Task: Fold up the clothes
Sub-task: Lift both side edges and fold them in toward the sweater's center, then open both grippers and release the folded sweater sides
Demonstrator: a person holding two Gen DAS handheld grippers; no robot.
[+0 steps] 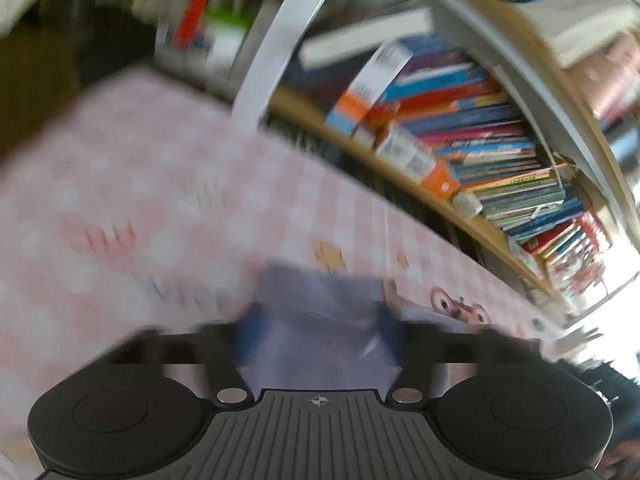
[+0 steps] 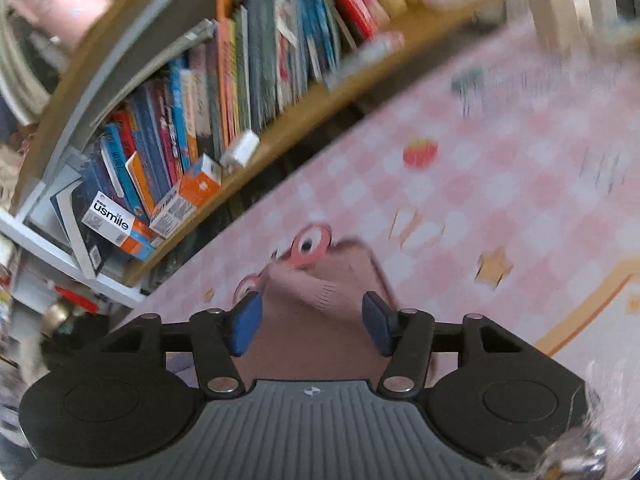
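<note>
Left wrist view, heavily motion-blurred. A pink checked tablecloth (image 1: pixel 160 184) with cartoon prints is seen filling the left and centre. The left gripper (image 1: pixel 318 332) is seen at bottom centre with its blue pads (image 1: pixel 250 334) spread apart; a greyish-blue garment (image 1: pixel 320 320) is seen between and past them on the cloth. Whether the fabric is touched by the pads cannot be told through the blur. To the right, a bookshelf (image 1: pixel 472 224) packed with books is seen, with orange-and-white boxes (image 1: pixel 416 160) lying on its wooden ledge.

Right wrist view, sharper near the tool. The same bookshelf (image 2: pixel 280 136) is seen at left, with a box marked "usmile" (image 2: pixel 116 220) and another orange-white box (image 2: pixel 188 200) on the ledge. At bottom centre the right gripper (image 2: pixel 312 322) is held with jaws wide apart, nothing pinched. A dusty-pink garment (image 2: pixel 320 312) is seen between and beyond the blue pads (image 2: pixel 246 326), lying on the tablecloth (image 2: pixel 500 184), partly covering a pink cartoon print (image 2: pixel 308 244). A strawberry print (image 2: pixel 420 153) and a star print (image 2: pixel 494 267) are seen further right.
</note>
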